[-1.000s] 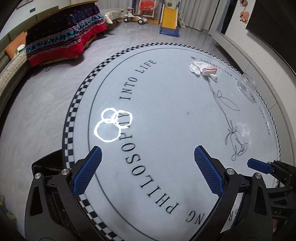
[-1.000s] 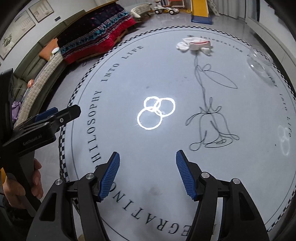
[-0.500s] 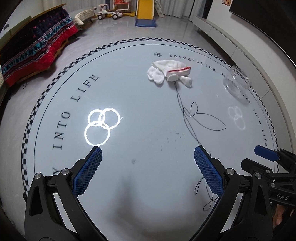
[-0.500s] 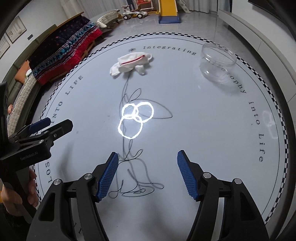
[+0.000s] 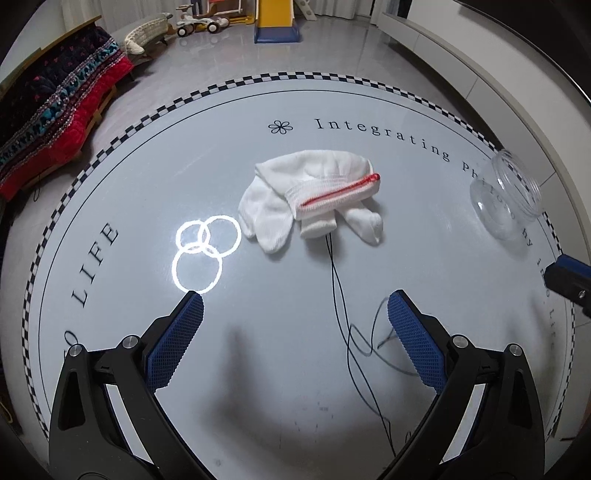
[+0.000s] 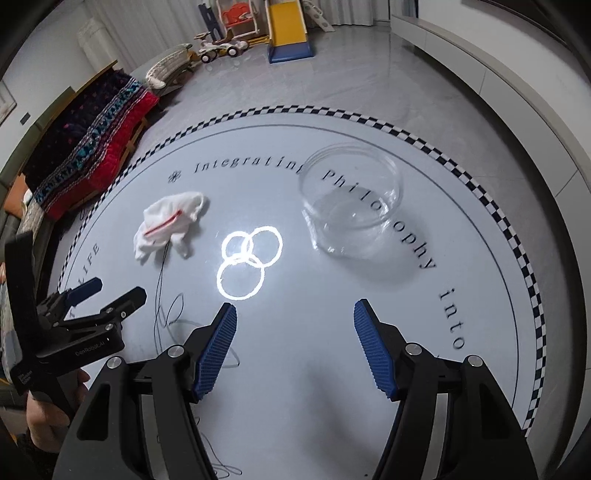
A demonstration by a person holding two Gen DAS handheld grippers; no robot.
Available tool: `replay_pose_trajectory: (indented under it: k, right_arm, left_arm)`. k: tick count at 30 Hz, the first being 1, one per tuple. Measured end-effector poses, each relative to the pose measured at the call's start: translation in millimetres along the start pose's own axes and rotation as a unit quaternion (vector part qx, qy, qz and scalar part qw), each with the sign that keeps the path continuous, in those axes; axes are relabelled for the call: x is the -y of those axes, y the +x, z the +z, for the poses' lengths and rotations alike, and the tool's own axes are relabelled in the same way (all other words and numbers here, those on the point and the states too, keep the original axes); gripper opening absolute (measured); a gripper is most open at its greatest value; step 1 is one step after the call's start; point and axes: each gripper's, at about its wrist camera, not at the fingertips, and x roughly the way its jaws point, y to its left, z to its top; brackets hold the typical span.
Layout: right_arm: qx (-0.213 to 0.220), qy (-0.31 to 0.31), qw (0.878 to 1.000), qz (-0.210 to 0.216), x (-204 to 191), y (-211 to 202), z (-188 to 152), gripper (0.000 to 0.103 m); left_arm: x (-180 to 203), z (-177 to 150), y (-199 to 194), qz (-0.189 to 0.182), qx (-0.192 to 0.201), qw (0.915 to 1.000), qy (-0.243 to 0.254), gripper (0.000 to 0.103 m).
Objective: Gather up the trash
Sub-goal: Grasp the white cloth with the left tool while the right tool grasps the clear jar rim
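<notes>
Lying crumpled on the round surface (image 5: 110,206) is the glove (image 5: 314,192), white with a red cuff edge, just below the printed word "Integrating" and ahead of your left gripper (image 5: 295,332). You are holding that gripper above the surface with its blue fingers (image 5: 177,339) spread wide, gripping nothing, and the glove is sitting well apart from them. A thin black line drawing is running from under the glove toward the gap between those fingers. To the right of the glove, near the checkered rim, a clear jar (image 6: 351,203) is standing upright with its mouth open, over the word "Philosophy". You are pointing your right gripper (image 6: 295,347) toward the area between glove and jar, its fingers (image 6: 373,350) also spread apart and holding nothing. A bright reflection of three rings (image 6: 251,258) is glaring on the surface between the two things. Beyond the surface, a red patterned blanket (image 5: 55,122) is draping over a sofa, and a yellow slide (image 6: 288,29) is standing far off.
</notes>
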Motion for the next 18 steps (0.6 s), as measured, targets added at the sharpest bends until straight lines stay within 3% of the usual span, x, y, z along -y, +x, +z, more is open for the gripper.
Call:
replay_pose_trajectory:
  k: [7,13,14,18]
  right_arm:
    - [0.004,0.060,0.998,-0.035,36,15,48,0.067]
    - [-0.031,0.074,0.995,-0.056,43,43,60,0.067]
    - [-0.033,0.072,0.995,-0.062,44,47,61,0.065]
    - [-0.051,0.070,0.994,-0.063,43,57,58,0.040]
  left_arm:
    - [2,37,27,-0.011,-0.003,0.9999,-0.011,0.097]
    - [9,58,48,0.004,-0.010,0.9999,-0.001,0.097]
    - [10,60,50,0.006,-0.011,0.9999,0.003,0.097]
    - [17,64,57,0.024,-0.015,0.9995,0.013,0.097]
